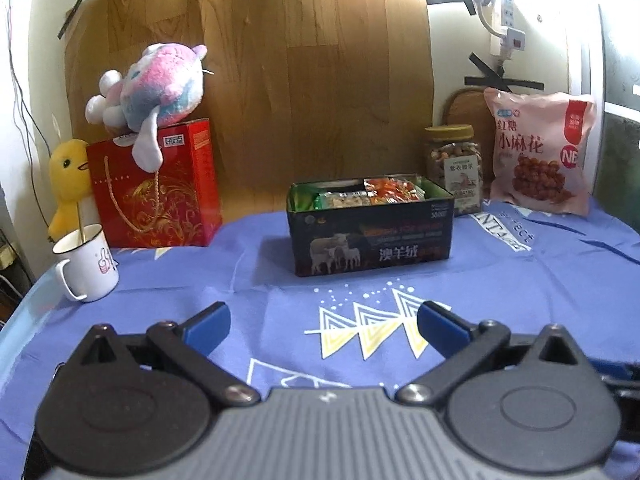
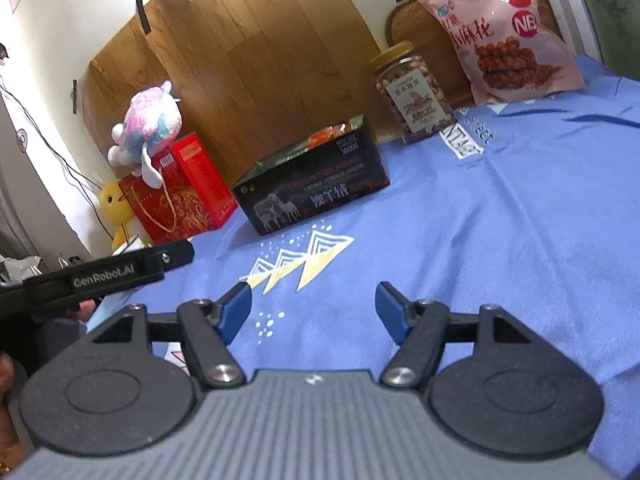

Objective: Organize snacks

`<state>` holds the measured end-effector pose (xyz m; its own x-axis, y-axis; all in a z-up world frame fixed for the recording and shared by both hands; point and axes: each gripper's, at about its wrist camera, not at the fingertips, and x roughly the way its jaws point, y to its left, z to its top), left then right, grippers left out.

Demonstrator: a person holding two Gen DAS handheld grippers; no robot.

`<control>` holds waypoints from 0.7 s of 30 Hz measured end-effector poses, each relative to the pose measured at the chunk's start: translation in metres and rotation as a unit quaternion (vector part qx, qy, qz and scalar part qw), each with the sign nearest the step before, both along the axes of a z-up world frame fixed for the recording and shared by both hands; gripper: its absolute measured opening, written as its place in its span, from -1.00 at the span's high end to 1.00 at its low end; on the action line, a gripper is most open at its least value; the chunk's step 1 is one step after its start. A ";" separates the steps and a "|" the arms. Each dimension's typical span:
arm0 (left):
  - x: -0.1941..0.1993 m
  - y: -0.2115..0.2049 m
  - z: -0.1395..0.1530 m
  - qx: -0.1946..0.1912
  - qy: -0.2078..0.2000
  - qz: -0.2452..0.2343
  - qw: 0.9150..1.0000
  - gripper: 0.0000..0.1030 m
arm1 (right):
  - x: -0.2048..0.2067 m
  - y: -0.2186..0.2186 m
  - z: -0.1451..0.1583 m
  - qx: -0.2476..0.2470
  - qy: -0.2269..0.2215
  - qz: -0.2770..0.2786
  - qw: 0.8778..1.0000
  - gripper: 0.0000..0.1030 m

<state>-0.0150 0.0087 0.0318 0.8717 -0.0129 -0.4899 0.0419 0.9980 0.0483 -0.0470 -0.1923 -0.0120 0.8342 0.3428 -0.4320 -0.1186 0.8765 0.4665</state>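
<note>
Black box [image 1: 372, 232], lidless, mid-table on blue cloth [image 1: 520, 280]: holds green and orange snack packets [image 1: 376, 194]. Jar [image 1: 454, 162], yellow-lidded, filled with nuts, stands right of the box; pink snack bag [image 1: 540, 152] upright beside it. White mug [image 1: 86, 264] holds a stick. Left gripper [image 1: 323, 322] and right gripper [image 2: 314, 312]: both low over the cloth, fingers spread, empty.

Your readable text:
- Pink snack bag [image 1: 540, 156]: "小麻花", "红糖" above it, white "NB" roundel at right.
- Black box [image 1: 372, 236]: "澳羊绒" on front; "30000" near top corner in your right wrist view.
- Left gripper's body [image 2: 108, 270]: "GenRobot.AI".
- Blue cloth [image 1: 516, 236]: "perfect"; other print illegible.
- Nut jar [image 2: 414, 92] label: illegible.
</note>
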 end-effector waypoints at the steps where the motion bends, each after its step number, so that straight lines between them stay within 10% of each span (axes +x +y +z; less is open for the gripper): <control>1: 0.000 0.001 0.000 -0.006 -0.004 0.003 1.000 -1.00 | 0.000 0.000 0.000 0.003 0.002 0.000 1.000 -0.37; 12: -0.006 -0.005 0.017 -0.019 -0.084 -0.024 0.996 -1.00 | -0.046 -0.006 0.011 -0.044 0.018 -0.059 0.997 -0.41; 21: -0.008 -0.001 0.005 -0.025 -0.023 -0.050 0.998 -1.00 | -0.058 -0.007 0.004 -0.054 0.041 -0.068 0.995 -0.41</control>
<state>-0.0228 0.0079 0.0367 0.8864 -0.1250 -0.4456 0.1412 0.9900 0.0032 -0.1046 -0.1995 -0.0084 0.8306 0.1777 -0.5278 0.0384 0.9272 0.3726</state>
